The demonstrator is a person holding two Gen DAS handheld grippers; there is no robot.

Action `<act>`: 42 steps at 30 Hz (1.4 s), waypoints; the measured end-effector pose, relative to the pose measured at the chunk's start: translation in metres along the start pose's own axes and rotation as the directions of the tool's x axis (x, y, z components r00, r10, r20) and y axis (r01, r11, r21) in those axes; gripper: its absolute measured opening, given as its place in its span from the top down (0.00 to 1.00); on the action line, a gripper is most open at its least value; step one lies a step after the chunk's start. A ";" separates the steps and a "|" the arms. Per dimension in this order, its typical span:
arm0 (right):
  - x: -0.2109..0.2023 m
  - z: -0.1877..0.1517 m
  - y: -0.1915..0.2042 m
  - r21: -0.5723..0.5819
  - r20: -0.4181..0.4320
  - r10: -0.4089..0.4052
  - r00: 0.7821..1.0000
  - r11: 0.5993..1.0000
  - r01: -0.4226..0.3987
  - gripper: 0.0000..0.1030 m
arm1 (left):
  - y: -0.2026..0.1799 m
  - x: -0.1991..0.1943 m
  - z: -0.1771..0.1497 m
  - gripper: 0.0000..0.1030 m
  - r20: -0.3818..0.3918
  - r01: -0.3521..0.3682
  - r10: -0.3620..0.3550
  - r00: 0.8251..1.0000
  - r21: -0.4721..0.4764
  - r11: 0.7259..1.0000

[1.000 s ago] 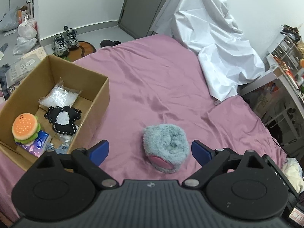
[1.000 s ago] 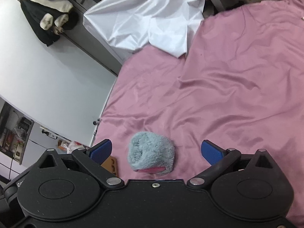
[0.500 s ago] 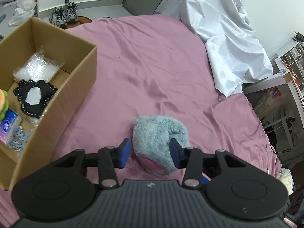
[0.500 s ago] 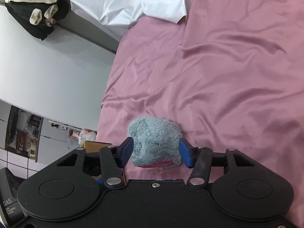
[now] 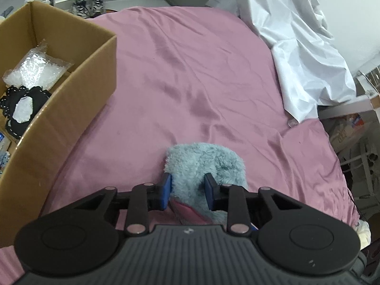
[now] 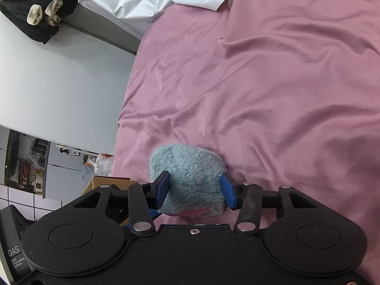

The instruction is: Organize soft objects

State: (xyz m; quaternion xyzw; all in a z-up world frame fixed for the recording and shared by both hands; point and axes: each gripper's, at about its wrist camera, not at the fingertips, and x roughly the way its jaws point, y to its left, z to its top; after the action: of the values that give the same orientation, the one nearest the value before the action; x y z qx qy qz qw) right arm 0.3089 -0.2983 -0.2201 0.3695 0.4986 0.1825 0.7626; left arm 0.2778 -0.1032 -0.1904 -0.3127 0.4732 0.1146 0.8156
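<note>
Both tools are clamped on the same fluffy blue plush (image 5: 204, 163), which sits on the pink bed (image 5: 190, 71) near its front edge. The left hand-held gripper (image 5: 187, 190) has its blue pads (image 5: 166, 190) squeezed into the fur, pinching a narrow fold, with a pink patch of the plush showing just below the pads. In the right wrist view, the right hand-held gripper (image 6: 194, 192) holds the plush (image 6: 190, 178) across a wider part of its body, one pad (image 6: 162, 190) pressed against each side and a pink strip visible at the bottom. To the left of the plush in the left wrist view stands an open cardboard box (image 5: 78, 90) on the bed, near but not touching it. Inside the box lie a clear bag of white beads (image 5: 35, 68) and a black lacy piece with a white centre (image 5: 21, 109). A crumpled white sheet (image 5: 304, 47) is heaped at the far right side of the bed. A pair of shoes (image 5: 87, 7) sits on the floor beyond the bed.
</note>
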 end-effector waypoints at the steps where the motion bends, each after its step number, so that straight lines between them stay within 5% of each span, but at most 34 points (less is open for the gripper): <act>1: 0.001 0.001 0.000 0.002 -0.001 0.002 1.000 1.000 -0.002 0.53 | 0.000 0.001 0.000 0.72 -0.002 -0.001 0.001 1.000 -0.004 1.000; 4: 0.002 0.002 -0.002 0.010 0.003 0.003 1.000 1.000 -0.003 0.52 | 0.000 0.001 0.001 0.72 -0.004 -0.002 0.002 1.000 -0.002 1.000; 14: -0.011 -0.005 -0.004 0.014 0.023 0.016 1.000 1.000 -0.016 0.75 | 0.000 -0.016 -0.005 0.84 0.004 0.021 -0.021 1.000 -0.009 1.000; 31: -0.045 -0.035 0.019 -0.024 0.079 0.050 0.996 0.999 -0.048 0.76 | 0.005 -0.074 -0.024 0.85 0.055 0.033 -0.035 0.998 0.027 0.999; 42: -0.070 -0.058 0.041 -0.023 0.144 0.073 0.987 0.997 -0.071 0.77 | 0.017 -0.113 -0.028 0.85 0.075 0.104 -0.109 0.991 0.062 0.993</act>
State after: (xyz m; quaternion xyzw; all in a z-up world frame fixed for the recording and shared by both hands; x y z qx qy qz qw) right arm 0.2301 -0.2946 -0.1593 0.3926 0.4268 0.1872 0.7929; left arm 0.1904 -0.0947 -0.1118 -0.3091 0.4266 0.0695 0.8471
